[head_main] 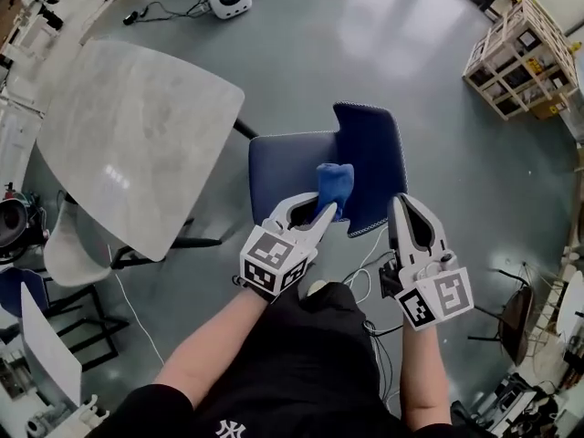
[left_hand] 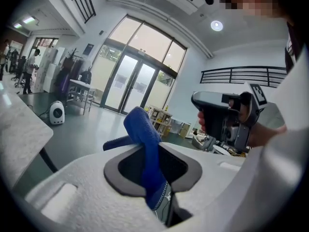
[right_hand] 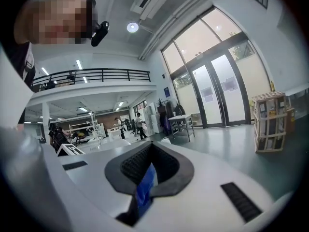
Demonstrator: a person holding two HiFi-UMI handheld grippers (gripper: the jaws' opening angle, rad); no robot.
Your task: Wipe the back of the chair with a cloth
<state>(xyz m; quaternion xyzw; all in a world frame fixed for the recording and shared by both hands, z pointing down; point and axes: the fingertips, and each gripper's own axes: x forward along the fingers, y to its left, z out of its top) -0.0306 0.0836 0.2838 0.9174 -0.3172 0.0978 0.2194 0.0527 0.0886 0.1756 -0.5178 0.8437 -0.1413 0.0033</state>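
At a blue chair beside a grey table [head_main: 137, 135], the left gripper [head_main: 321, 215] is clenching a bunched blue cloth [head_main: 334, 186] and holding it against the chair back [head_main: 370, 149], above the seat [head_main: 278, 167]. The right gripper [head_main: 401, 204] is pinching what looks like the back's right edge, a blue strip showing between its nearly closed jaws.

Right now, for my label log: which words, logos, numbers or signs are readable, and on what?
"NY": white monogram, partly cut off, on the person's black shirt.
Papers on the glass doors: too small to read.
Marker cube on the left gripper: black squares only, no letters.
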